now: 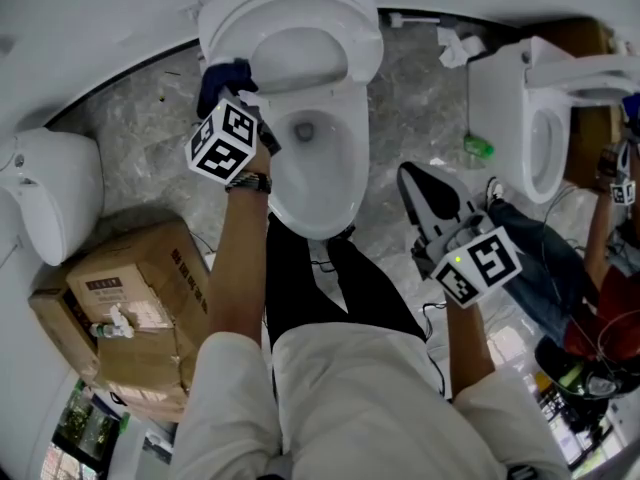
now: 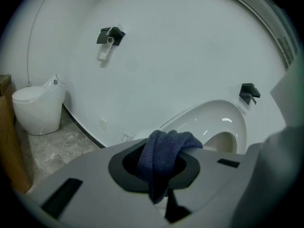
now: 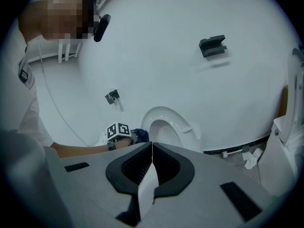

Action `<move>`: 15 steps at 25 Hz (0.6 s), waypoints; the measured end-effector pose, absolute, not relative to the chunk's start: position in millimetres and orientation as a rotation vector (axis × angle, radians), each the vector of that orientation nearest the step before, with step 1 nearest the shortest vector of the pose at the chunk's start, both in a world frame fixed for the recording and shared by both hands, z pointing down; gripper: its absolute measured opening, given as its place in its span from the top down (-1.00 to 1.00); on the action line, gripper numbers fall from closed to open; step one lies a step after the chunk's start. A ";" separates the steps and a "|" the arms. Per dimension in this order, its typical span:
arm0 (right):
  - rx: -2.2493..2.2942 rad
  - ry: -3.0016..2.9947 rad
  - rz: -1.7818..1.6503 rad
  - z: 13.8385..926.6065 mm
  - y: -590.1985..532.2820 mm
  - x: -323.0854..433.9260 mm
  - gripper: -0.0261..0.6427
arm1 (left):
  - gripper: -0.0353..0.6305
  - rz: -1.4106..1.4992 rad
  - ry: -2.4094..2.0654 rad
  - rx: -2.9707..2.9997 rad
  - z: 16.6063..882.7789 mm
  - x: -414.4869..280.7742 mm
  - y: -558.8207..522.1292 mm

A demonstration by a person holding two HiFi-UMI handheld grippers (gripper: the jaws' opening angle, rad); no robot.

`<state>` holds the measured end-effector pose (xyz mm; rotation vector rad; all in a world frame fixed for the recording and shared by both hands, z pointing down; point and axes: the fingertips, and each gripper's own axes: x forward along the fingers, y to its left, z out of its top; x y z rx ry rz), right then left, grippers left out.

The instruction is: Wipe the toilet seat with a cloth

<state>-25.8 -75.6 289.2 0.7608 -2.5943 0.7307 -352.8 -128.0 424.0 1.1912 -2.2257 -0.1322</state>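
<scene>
A white toilet (image 1: 320,183) stands in front of me with its seat and lid (image 1: 290,13) raised against the wall. My left gripper (image 1: 238,96) is at the left rim near the hinge, shut on a dark blue cloth (image 1: 220,80). In the left gripper view the cloth (image 2: 164,153) is bunched between the jaws of that gripper (image 2: 161,172) and hangs over them, with the raised seat (image 2: 216,122) behind. My right gripper (image 1: 415,180) hovers over the floor right of the bowl. Its jaws (image 3: 152,163) are shut with nothing in them.
A second toilet (image 1: 530,118) stands at the right, with another person (image 1: 585,308) beside it. Cardboard boxes (image 1: 130,298) and a white fixture (image 1: 50,203) fill the left. Crumpled paper (image 1: 458,46) and a green item (image 1: 478,148) lie on the marble floor.
</scene>
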 end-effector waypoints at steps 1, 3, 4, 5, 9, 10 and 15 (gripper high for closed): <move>0.764 -2.592 0.732 289.2 -75.9 -24.4 0.84 | 0.80 -0.119 -2.236 1.208 421.2 -351.2 -130.0; 0.758 -2.589 0.730 288.4 -74.8 -22.8 0.84 | 0.80 -0.083 -2.249 1.252 415.8 -347.4 -134.7; 0.751 -2.589 0.725 287.6 -74.0 -22.4 0.84 | 0.80 -0.077 -2.250 1.260 414.0 -346.8 -136.6; 0.745 -2.590 0.719 286.4 -73.3 -21.7 0.84 | 0.80 -0.078 -2.249 1.256 413.2 -347.3 -137.8; 0.752 -2.591 0.710 282.8 -72.6 -14.3 0.84 | 0.80 -0.055 -2.265 1.231 410.7 -346.8 -139.4; 0.755 -2.589 0.712 283.2 -72.8 -12.5 0.84 | 0.80 -0.060 -2.264 1.219 410.4 -346.3 -140.2; 0.718 -2.579 0.696 288.5 -68.7 -11.1 0.84 | 0.80 -0.078 -2.251 1.180 403.5 -343.4 -152.1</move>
